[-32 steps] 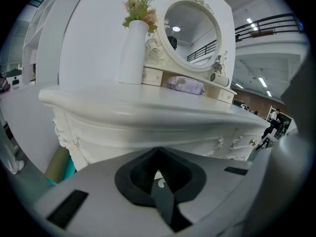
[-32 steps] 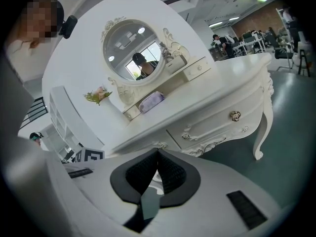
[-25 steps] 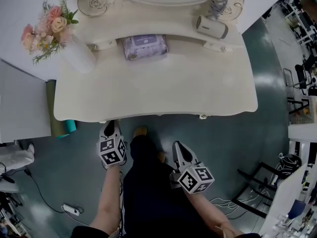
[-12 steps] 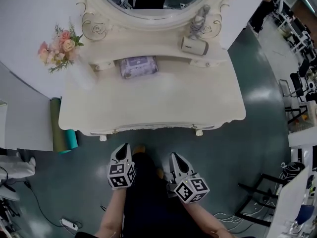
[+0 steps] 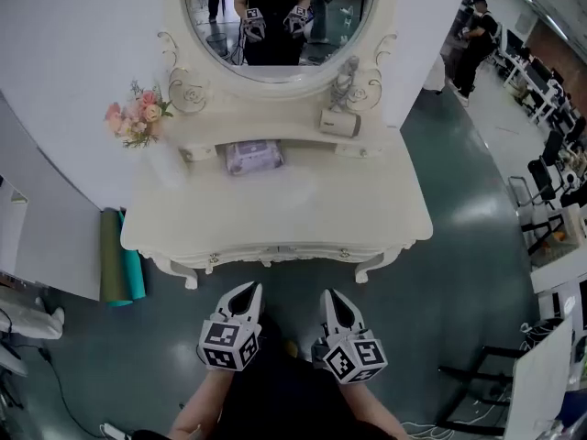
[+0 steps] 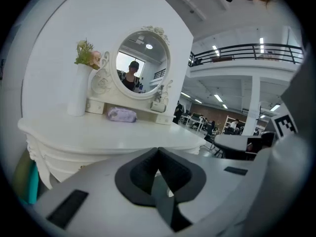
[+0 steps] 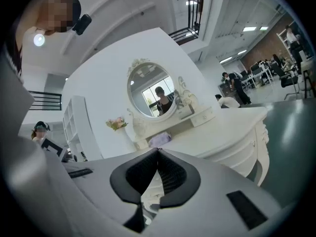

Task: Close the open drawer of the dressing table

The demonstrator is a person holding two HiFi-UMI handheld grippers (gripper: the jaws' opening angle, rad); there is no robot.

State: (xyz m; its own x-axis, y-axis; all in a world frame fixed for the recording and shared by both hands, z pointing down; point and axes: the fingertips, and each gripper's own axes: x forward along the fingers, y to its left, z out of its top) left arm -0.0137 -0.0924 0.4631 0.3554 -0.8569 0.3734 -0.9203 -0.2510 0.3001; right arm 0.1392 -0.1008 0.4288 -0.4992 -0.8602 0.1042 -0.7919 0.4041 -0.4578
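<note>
The white dressing table (image 5: 275, 209) stands ahead of me, and it also shows in the left gripper view (image 6: 113, 137) and the right gripper view (image 7: 232, 122). Its drawer front (image 5: 275, 253) with small knobs looks flush with the table's front edge; I see no drawer standing out. My left gripper (image 5: 246, 289) is shut and empty, a short way back from the table front. My right gripper (image 5: 330, 296) is beside it, also shut with nothing between its jaws. In each gripper view, left (image 6: 158, 149) and right (image 7: 158, 149), the dark pads meet at the tip.
An oval mirror (image 5: 275, 16) rises at the table's back. A vase of pink flowers (image 5: 138, 117), a purple pack (image 5: 253, 157) and a white hair dryer (image 5: 337, 122) sit on the table. Green and teal rolls (image 5: 117, 257) lean at its left. A person (image 5: 477, 30) stands far right.
Both grippers have drawn back from the table's front edge, where the left one was a second ago. The whole table and mirror have come into the head view.
</note>
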